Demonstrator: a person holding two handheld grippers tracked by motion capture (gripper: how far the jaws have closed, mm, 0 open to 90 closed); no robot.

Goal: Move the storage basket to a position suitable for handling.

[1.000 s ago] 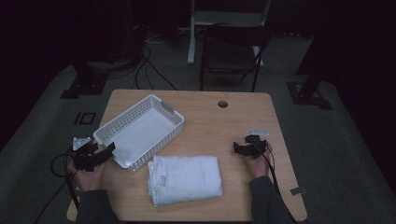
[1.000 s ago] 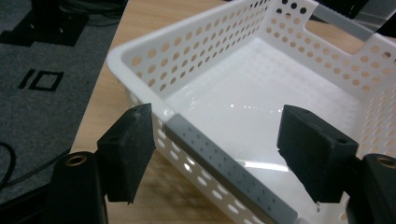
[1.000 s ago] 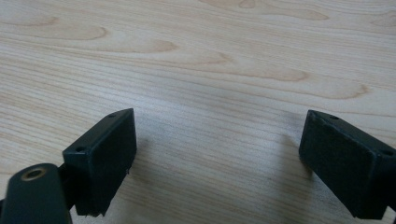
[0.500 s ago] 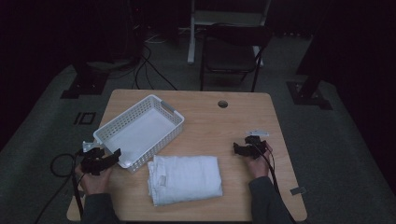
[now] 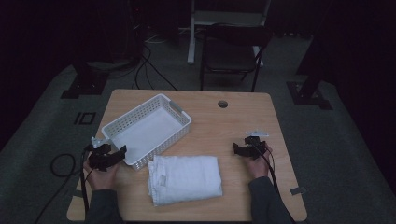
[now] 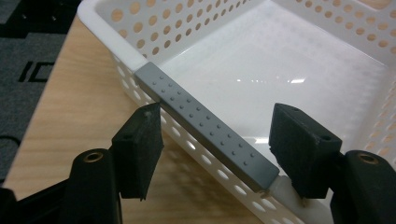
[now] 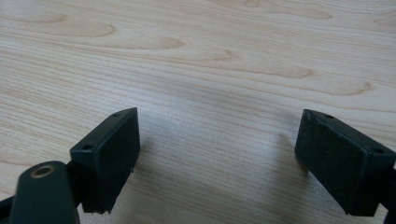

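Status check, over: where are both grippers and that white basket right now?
Left gripper jaws closing astride the white basket's grey handle, not yet clamped. Right gripper open over bare table. Folded white towel beside basket, nothing blocking.

in the left gripper view the white basket (image 6: 261, 70) runs off the top and right edges, so its far walls are cut away, and the grey handle strip (image 6: 205, 130) hides the rim beneath it. the folded towel (image 5: 185, 178) is too dim (high view) to count its layers.
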